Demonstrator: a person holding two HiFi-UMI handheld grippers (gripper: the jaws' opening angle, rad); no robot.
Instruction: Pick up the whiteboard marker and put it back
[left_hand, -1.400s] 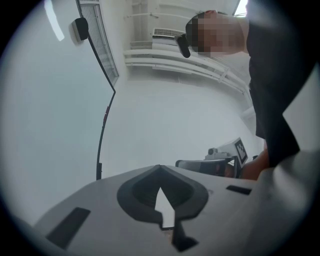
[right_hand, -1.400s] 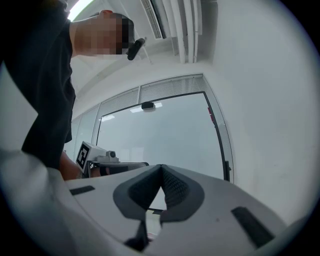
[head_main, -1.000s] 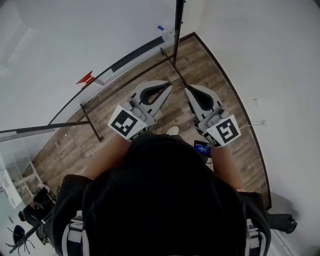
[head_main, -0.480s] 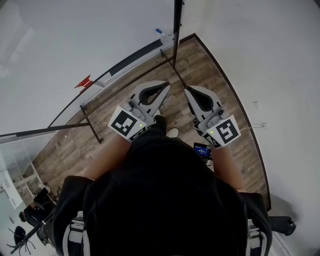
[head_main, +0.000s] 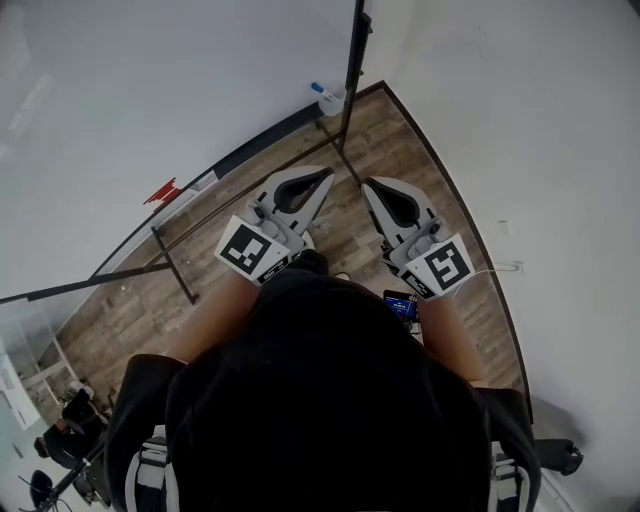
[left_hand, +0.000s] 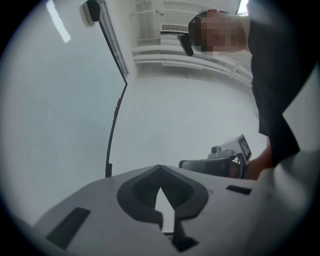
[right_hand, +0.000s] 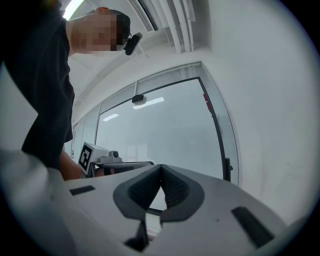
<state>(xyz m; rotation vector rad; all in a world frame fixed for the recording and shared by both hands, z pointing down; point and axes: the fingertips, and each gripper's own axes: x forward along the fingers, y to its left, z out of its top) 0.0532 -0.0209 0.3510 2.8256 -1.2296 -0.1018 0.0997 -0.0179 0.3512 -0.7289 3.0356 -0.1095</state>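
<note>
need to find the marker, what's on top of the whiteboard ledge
A blue-capped marker lies at the right end of the ledge, beside the dark post. A red item sits further left, on or just above it. The post covers the ledge's end.

The left tool (head_main: 328, 173) and the right tool (head_main: 367, 184) are side by side in front of the person, above the floor (head_main: 420, 150). Beyond them, a marker (head_main: 318, 88) lies at the far end of a ledge (head_main: 262, 140) along the foot of the board (head_main: 150, 90) on the left, just beside a pole (head_main: 352, 60). A wall (head_main: 560, 150) stands to the right.
</note>
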